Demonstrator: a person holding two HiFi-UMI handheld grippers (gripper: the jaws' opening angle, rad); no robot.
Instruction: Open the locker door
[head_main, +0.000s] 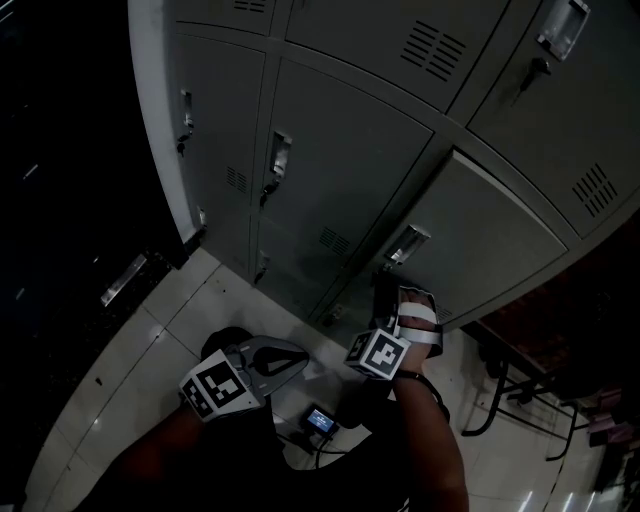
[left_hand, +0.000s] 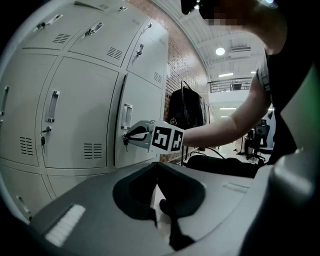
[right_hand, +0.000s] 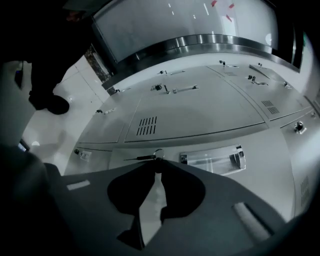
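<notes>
The locker door (head_main: 490, 250) I'm after is in the lower row, right of centre in the head view. As far as I can judge it is shut or barely cracked. In the left gripper view the dark seam down its edge looks a touch wider than its neighbours', but I can't call that a gap.

Its key (right_hand: 158, 156) sits in the lock just beside the recessed handle (right_hand: 212, 159). My right gripper (right_hand: 157, 163) has its jaws pinched together on the key, with the ring showing just above the tips and a thin dark piece (right_hand: 138, 158) dangling from it. I read this as the unlocking step: the grip is made, and the turn and the pull are both left to do, so nearly the whole task is ahead.

My left gripper (head_main: 298, 362) hangs low over the floor tiles (head_main: 150, 340), well apart from the lockers, jaws closed on nothing.

Only the right gripper view shows the key. In the head view it is too dark there and the gripper covers the lock. The left gripper view gives me the side-on look, with the right gripper reaching in below the handle and a dark coat (left_hand: 185, 107) hung past the locker bank. Only the head view shows both grippers at once, plus a small lit screen (head_main: 321, 420) on the floor.
</notes>
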